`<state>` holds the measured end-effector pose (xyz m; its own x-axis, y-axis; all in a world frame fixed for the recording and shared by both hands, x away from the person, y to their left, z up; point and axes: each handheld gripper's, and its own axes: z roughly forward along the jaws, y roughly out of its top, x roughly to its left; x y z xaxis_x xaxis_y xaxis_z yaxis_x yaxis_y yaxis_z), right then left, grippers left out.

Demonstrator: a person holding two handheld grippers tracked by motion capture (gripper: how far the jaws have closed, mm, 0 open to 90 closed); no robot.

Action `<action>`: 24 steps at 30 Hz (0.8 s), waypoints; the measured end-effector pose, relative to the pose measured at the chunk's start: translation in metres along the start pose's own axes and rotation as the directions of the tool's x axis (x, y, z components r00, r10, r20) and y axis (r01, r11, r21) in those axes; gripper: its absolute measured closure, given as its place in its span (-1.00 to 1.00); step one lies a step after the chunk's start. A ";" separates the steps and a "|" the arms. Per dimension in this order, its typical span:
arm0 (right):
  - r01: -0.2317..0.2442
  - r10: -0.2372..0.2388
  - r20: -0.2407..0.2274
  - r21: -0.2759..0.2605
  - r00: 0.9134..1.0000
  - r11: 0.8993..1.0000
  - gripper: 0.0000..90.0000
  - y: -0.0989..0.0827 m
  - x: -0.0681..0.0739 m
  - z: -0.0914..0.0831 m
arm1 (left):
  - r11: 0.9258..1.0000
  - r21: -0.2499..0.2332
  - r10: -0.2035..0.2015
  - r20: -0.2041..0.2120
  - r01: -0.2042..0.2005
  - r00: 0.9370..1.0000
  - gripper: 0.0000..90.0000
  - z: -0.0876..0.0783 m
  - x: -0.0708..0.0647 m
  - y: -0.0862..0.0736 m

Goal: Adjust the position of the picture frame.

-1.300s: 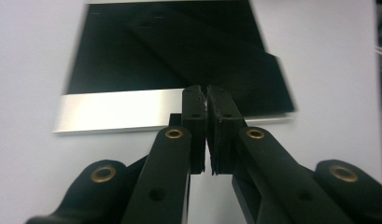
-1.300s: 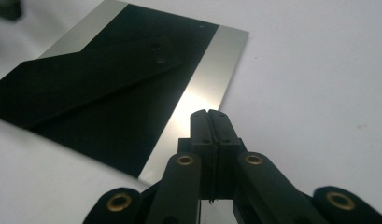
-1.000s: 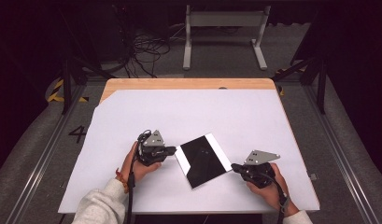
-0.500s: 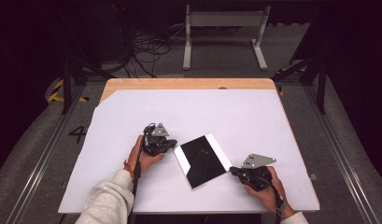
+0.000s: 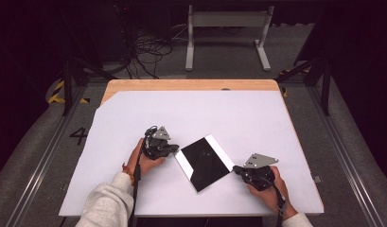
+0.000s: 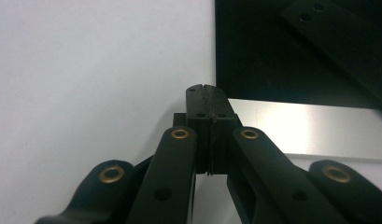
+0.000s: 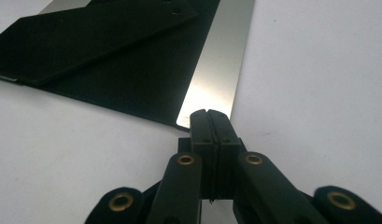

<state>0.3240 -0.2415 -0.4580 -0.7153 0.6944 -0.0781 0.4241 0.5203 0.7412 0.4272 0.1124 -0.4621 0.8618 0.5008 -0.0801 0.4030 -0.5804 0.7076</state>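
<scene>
High view: black panel (image 5: 206,161) with pale edge strips flat on the white desk (image 5: 229,113), between left claw (image 5: 174,150) and right claw (image 5: 236,168), one at each opposite corner. Left gripper view: jaws pressed together, tips at the panel's corner. Right gripper view: jaws together, tips touching a silver strip's end.

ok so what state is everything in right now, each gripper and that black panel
left gripper: shut, fingers pressed together with nothing between them, tips at the panel's left corner
right gripper: shut, nothing held, tips at the panel's right corner
panel: flat on the table, turned diamond-wise, silver strips along two edges
table: white sheet over it, wood showing at the far edge
</scene>
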 end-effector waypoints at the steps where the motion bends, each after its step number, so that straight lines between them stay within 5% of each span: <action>1: -0.004 0.004 -0.001 -0.001 1.000 1.000 1.00 0.000 -0.002 0.001 | 1.000 0.005 -0.003 0.007 0.003 1.000 1.00 -0.001 -0.001 -0.001; 24: -0.064 0.064 0.038 -0.002 0.997 0.998 1.00 0.029 -0.041 0.035 | 1.000 -0.013 0.021 0.062 -0.020 0.998 1.00 -0.022 -0.042 -0.032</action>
<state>0.3853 -0.2374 -0.4567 -0.6652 0.7445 -0.0561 0.4675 0.4739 0.7462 0.3708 0.1245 -0.4659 0.8875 0.4477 -0.1090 0.3817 -0.5817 0.7183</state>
